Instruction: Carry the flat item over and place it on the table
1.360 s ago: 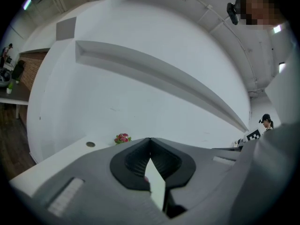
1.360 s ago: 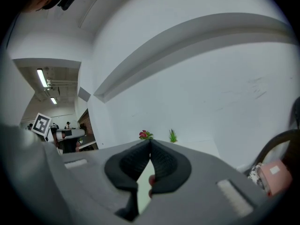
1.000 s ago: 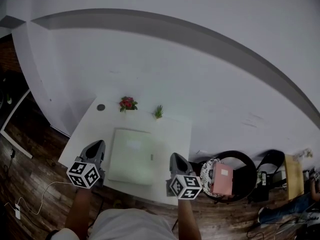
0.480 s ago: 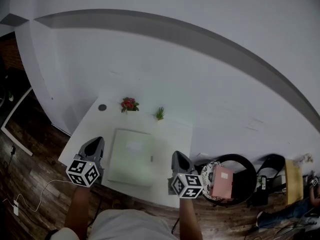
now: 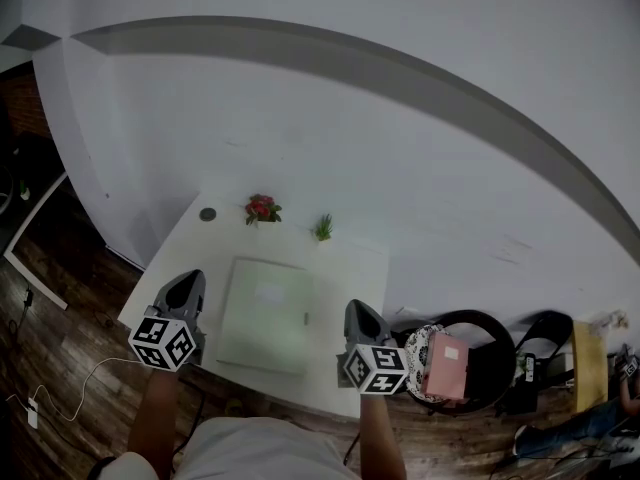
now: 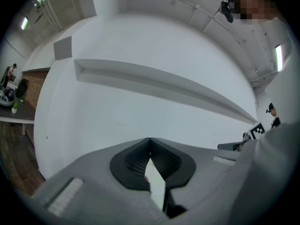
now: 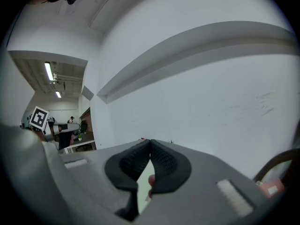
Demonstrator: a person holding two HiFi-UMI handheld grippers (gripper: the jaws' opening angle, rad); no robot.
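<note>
White bench backs onto a plain white wall. Grey ledge runs along the wall high above the bench. Dark wood floor left of and in front of the bench. Black round chair just right of the bench. Lighting dim, even.

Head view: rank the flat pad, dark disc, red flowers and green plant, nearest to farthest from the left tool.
1. Flat pad, just right of the left tool.
2. Dark disc, table's far left.
3. Red flowers, far edge.
4. Green plant, farther right.
</note>
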